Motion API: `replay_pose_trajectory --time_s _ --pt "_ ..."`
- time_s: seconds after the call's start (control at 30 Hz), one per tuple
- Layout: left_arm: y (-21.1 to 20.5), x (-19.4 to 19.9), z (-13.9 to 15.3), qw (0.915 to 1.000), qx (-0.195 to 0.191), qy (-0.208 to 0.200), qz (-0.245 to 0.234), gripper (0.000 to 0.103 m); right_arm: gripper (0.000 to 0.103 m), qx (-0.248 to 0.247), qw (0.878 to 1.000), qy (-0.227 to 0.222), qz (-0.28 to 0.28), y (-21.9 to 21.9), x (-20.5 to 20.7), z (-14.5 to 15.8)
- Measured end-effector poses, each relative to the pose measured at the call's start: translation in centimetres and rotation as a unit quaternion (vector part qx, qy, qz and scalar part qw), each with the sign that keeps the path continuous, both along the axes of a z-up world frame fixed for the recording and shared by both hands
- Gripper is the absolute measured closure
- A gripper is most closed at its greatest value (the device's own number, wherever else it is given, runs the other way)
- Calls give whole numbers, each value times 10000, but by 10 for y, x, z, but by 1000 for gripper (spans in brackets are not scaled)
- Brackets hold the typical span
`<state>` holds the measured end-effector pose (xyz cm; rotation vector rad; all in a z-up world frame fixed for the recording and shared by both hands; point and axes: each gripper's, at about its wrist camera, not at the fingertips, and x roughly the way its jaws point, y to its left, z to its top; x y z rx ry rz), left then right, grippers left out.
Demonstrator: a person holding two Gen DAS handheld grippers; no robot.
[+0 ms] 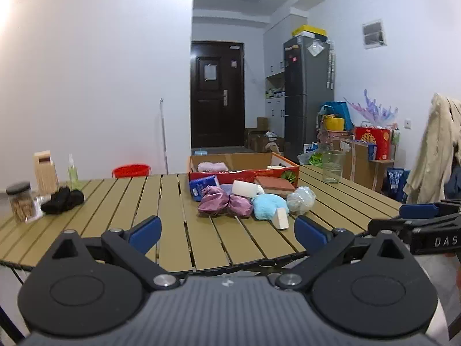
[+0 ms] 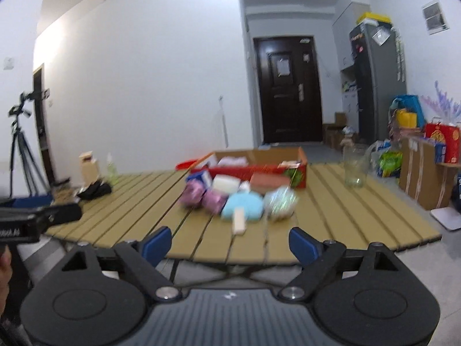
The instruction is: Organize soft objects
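Observation:
A heap of soft things lies mid-table in front of a red cardboard box (image 1: 245, 174): a purple satin piece (image 1: 224, 204), a light blue fluffy piece (image 1: 269, 206), a clear crumpled bag (image 1: 301, 199), white sponge blocks (image 1: 281, 219), a brown pad (image 1: 275, 184) and a blue tissue pack (image 1: 203, 187). A pink item (image 1: 211, 167) sits inside the box. My left gripper (image 1: 227, 235) hangs open over the table's near edge, short of the heap, holding nothing. My right gripper (image 2: 230, 245) is open and empty too, just off the near edge, facing the blurred heap (image 2: 242, 204).
On the slatted table (image 1: 115, 201), a black cloth (image 1: 63, 200), a jar (image 1: 21, 201), a wooden box (image 1: 46, 173) and a spray bottle (image 1: 72, 173) stand far left. A glass cup (image 1: 332, 165) stands far right. A tripod (image 2: 20, 144) and cartons (image 2: 423, 170) flank the table.

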<state>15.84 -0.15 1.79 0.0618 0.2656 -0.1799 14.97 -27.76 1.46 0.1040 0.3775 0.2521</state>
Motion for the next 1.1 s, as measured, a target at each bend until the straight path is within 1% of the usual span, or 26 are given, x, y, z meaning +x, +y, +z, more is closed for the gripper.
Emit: replay_pose_trajectory --time_s 0.03,0.1,0.17,0.27,0.3,0.33,0.37,0.4,0.43,0.5,0.53,0.57,0.63,0.77,0.87,0.97,1.0,1.07,1.1 --pt "-2 -4 -1 10000 31 -35 -22 2 15 -58 10000 23 42 4 -4 -1" --pt "-5 -1 0 10000 -35 -64 -21 2 15 -139 9998 -15 110 8 -5 0" --pt "-5 6 -4 9999 -72 -15 -70 2 15 -131 9998 -51 124 11 -1 1" --pt "-4 24 -13 9999 -88 110 -60 3 20 -151 9997 8 200 17 10 -5" --pt "-5 33 -17 9998 -106 179 -31 3 26 -171 9996 66 198 19 15 -8" --pt "-4 42 -20 9996 -130 250 -20 5 36 -187 9995 162 205 20 23 -12" --pt "-4 50 -24 9994 -157 300 -36 6 41 -184 9992 254 231 23 28 -17" --pt "-5 60 -28 9992 -170 362 -86 9 51 -166 9989 354 274 23 38 -21" --pt "-8 71 -31 9988 -165 445 -118 12 56 -157 9986 429 280 22 47 -24" --pt "-16 96 -36 9983 -135 510 -258 16 57 -131 9984 518 196 19 65 -30" --pt "-19 108 -38 9982 -94 502 -307 17 59 -113 9984 548 129 17 74 -33" --pt "-23 124 -38 9984 -25 476 -290 17 59 -83 9981 609 58 13 85 -34" --pt "-28 154 -38 9987 -8 437 -254 17 59 -41 9973 729 -17 9 106 -39" --pt "-38 213 -48 9977 -25 658 -172 21 57 -131 9957 912 86 14 153 -49" --pt "-45 241 -55 9969 -31 770 -176 21 57 -108 9944 1033 171 21 190 -58" --pt "-46 254 -64 9965 15 819 -190 21 57 -73 9934 1113 282 29 221 -65" --pt "-46 258 -67 9964 57 840 -126 21 59 -90 9930 1136 322 31 232 -68" --pt "-43 266 -69 9961 79 874 -36 22 65 -189 9918 1215 353 37 249 -75" --pt "-41 270 -68 9962 39 871 -54 23 79 -212 9910 1268 375 38 257 -79"
